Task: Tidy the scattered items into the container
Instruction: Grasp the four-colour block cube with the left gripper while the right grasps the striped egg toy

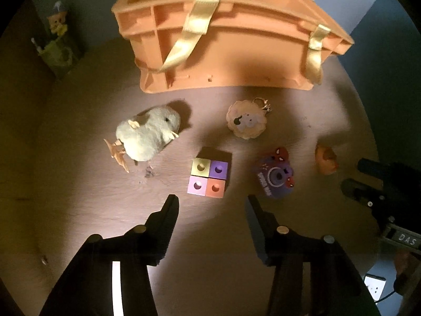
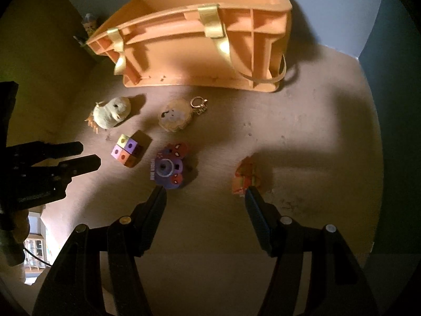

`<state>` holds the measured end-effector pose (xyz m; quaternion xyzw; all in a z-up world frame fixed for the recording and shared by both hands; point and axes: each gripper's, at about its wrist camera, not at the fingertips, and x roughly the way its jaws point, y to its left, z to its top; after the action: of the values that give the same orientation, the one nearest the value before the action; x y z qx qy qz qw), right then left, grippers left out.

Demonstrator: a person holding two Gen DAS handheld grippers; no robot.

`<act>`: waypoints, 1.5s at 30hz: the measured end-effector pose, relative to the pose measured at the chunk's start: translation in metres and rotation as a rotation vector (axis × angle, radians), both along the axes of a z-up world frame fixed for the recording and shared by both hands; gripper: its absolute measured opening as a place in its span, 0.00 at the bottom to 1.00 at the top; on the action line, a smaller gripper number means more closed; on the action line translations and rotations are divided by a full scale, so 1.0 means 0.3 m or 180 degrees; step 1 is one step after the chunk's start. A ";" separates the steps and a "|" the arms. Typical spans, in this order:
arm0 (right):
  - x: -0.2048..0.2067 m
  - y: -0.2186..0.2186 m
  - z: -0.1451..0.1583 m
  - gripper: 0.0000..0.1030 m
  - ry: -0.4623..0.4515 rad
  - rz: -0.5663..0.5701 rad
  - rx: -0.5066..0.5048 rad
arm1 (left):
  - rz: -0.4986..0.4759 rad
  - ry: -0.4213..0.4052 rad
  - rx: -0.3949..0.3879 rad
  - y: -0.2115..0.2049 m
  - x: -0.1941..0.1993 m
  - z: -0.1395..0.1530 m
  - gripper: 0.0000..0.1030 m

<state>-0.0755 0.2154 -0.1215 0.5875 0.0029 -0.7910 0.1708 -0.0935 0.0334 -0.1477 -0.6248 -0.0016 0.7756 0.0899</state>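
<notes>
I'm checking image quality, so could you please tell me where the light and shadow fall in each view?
Left wrist view: a bright pool lights the colored block and plush chick; edges are dark. Right wrist view: the orange basket is lit, and broad shadows cross the table.

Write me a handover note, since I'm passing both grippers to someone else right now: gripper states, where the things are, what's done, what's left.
Left gripper: open, empty, above the colored block cube.
Right gripper: open, empty, between the purple toy camera and the orange toy.
Plush chick and cookie keychain lie on the table before the orange basket.
Done: nothing visibly binned.
Left: all five items.
</notes>
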 end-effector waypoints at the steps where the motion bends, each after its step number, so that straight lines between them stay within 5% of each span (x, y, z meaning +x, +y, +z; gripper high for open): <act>1: -0.002 0.003 -0.007 0.58 -0.0006 -0.0010 -0.0010 | 0.0008 -0.0016 0.0016 -0.003 -0.001 -0.010 0.44; 20: 0.015 0.034 -0.054 0.58 -0.0041 -0.0024 -0.0062 | 0.0057 0.0153 0.0017 -0.039 0.066 -0.031 0.44; 45: -0.018 0.031 -0.139 0.58 -0.0064 -0.0030 0.0026 | -0.0019 -0.0037 0.0020 0.006 -0.029 -0.143 0.44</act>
<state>-0.0810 0.2248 -0.1633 0.5961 0.0017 -0.7858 0.1646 -0.1022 0.0350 -0.1907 -0.6290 -0.0027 0.7717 0.0941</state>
